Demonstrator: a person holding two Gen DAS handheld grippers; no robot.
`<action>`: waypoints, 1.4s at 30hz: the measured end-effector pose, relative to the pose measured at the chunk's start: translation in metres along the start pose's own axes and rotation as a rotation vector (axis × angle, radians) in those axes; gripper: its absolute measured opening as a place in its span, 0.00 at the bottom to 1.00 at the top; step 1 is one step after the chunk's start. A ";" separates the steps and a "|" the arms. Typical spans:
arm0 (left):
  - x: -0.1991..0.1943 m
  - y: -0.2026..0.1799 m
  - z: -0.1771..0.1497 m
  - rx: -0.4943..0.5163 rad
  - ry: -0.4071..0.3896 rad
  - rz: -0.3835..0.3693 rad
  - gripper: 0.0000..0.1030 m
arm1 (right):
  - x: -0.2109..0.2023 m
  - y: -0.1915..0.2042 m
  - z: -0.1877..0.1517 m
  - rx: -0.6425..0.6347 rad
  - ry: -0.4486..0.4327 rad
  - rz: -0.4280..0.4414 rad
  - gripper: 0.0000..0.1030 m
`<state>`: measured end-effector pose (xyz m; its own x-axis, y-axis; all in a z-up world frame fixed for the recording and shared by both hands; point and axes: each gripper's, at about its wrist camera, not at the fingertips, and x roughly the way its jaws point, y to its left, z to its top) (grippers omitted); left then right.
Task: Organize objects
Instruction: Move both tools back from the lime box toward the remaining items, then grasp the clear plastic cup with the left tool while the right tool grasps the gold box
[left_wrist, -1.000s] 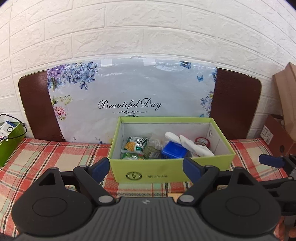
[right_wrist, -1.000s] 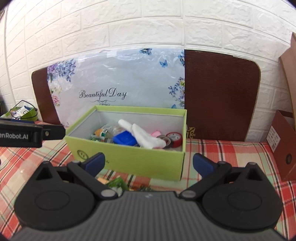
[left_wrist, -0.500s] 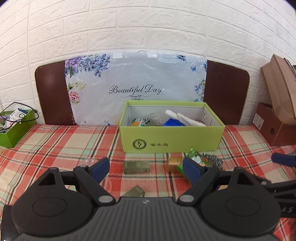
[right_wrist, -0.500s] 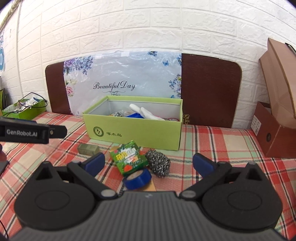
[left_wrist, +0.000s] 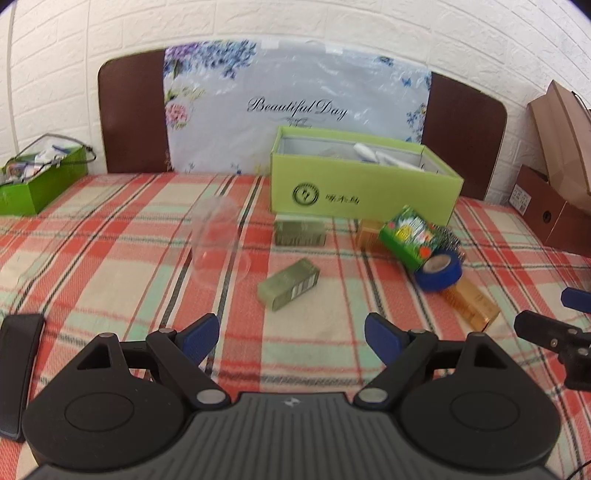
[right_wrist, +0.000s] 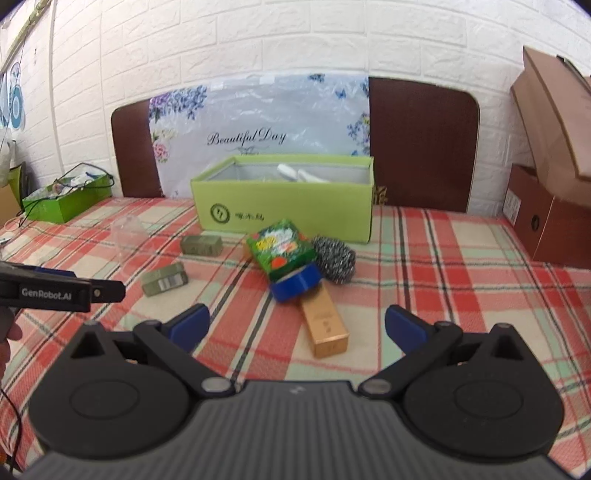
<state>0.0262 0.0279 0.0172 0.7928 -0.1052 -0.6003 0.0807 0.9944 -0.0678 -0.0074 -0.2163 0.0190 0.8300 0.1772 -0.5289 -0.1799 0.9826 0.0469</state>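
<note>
A lime green box (right_wrist: 284, 214) is being kept at the back of the plaid-covered surface (right_wrist: 443, 288), with white items seen inside it. Just in front of it, two olive packs (left_wrist: 289, 284) (left_wrist: 300, 232), a green packet (right_wrist: 280, 249), a blue tape roll (right_wrist: 295, 282), a steel scourer (right_wrist: 334, 258) and a gold box (right_wrist: 325, 326) are being left scattered, a clear cup (left_wrist: 218, 240) lying to their left. The left tongs (left_wrist: 291, 338) and right tongs (right_wrist: 297, 325) are being held spread wide above the cloth, nothing being gripped
</note>
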 end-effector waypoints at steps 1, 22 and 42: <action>0.001 0.004 -0.003 -0.004 0.008 0.001 0.86 | 0.003 0.000 -0.003 0.002 0.015 0.003 1.00; 0.063 0.064 0.061 -0.099 -0.034 0.022 0.85 | 0.053 -0.004 -0.011 0.028 0.133 0.005 0.77; 0.029 0.068 0.019 -0.048 0.082 -0.133 0.40 | 0.074 -0.026 -0.001 0.028 0.096 -0.012 0.30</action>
<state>0.0660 0.0931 0.0109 0.7248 -0.2376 -0.6467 0.1505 0.9706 -0.1879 0.0583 -0.2287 -0.0228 0.7773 0.1602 -0.6084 -0.1540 0.9861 0.0629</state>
